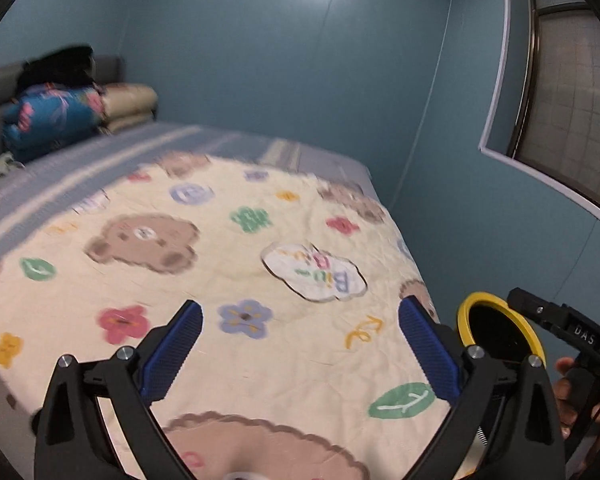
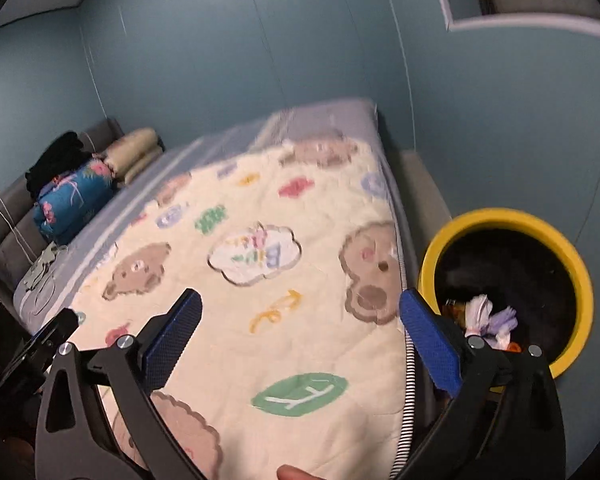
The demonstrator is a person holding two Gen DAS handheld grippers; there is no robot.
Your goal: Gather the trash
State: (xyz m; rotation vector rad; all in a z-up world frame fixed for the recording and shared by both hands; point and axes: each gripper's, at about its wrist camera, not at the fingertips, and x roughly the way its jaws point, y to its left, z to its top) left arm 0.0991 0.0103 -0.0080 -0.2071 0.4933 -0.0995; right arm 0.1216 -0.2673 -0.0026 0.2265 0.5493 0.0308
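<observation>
A yellow-rimmed bin (image 2: 500, 214) with a dark inside stands on the floor at the bed's right side. Crumpled white and purple paper (image 2: 488, 316) and something orange lie in it. In the left wrist view only part of the bin's rim (image 1: 466, 316) shows behind the right finger. My left gripper (image 1: 300, 308) is open above the quilt with nothing between its blue pads. My right gripper (image 2: 300, 300) is open too and empty, over the quilt's right edge, with its right finger in front of the bin. I see no loose trash on the bed.
A cream quilt (image 1: 260, 240) with bears and flowers covers the bed. Folded blankets (image 1: 60, 116) and a dark bundle are stacked at the headboard. Blue walls close in behind and to the right, with a window (image 1: 572, 100). A hand (image 1: 568, 392) holds the other gripper's handle.
</observation>
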